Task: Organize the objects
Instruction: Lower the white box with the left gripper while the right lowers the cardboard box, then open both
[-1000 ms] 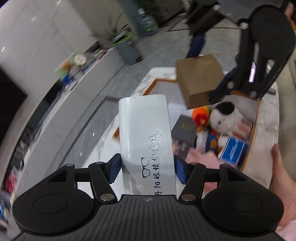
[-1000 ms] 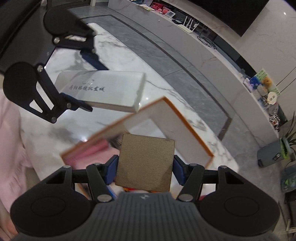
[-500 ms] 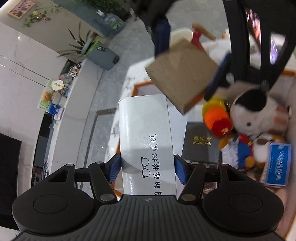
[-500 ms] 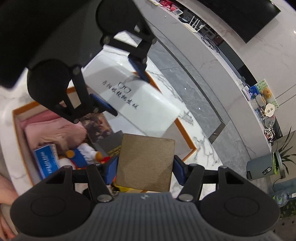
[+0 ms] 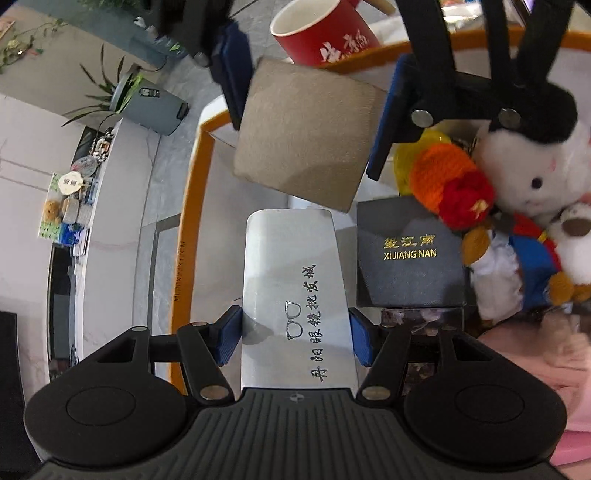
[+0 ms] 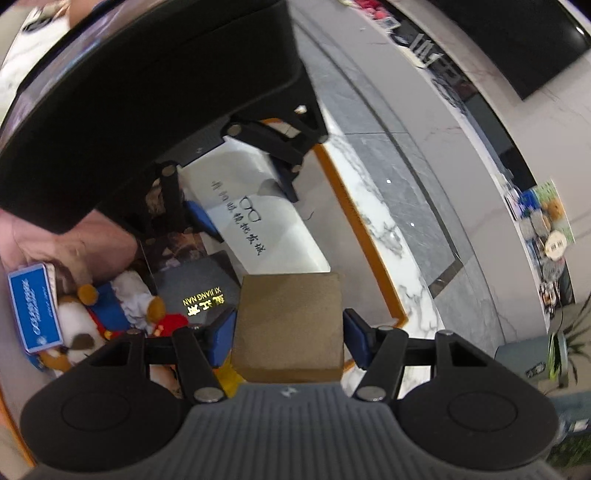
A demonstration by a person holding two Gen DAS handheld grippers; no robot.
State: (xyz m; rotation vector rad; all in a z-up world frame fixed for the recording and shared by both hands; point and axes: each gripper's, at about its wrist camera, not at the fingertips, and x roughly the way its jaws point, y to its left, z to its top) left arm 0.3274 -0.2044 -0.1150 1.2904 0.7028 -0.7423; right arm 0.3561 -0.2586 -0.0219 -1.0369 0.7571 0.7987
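Left gripper (image 5: 295, 338): both blue pads are pressed against the long sides of a white glasses case (image 5: 295, 295), which is clamped between them and projects straight ahead of the fingers. The lid carries a small outline drawing of spectacles and a line of black Chinese characters, too stylised to read with confidence.

Right gripper (image 6: 288, 334): closed on a tan square box (image 6: 290, 325), its pads bearing on two opposite sides. No writing shows on the box. In the left wrist view the same box (image 5: 303, 136) hangs just beyond the far end of the glasses case, slightly tilted.

Both held items sit over an orange-rimmed white tray (image 5: 192, 206). Immediately right of the left gripper's case lies a black box (image 5: 410, 254) stamped in gold with three Chinese characters above "XI JIANG NAN". Further right are a white plush toy with black ears (image 5: 532, 158) and a knitted orange and red toy (image 5: 450, 181). Beyond the tan box stands a red cup (image 5: 325, 33) with white Chinese lettering, partly cut off. In the right wrist view, a blue packet (image 6: 35, 310) with white script, blurred beyond reading, lies far left of the right gripper.
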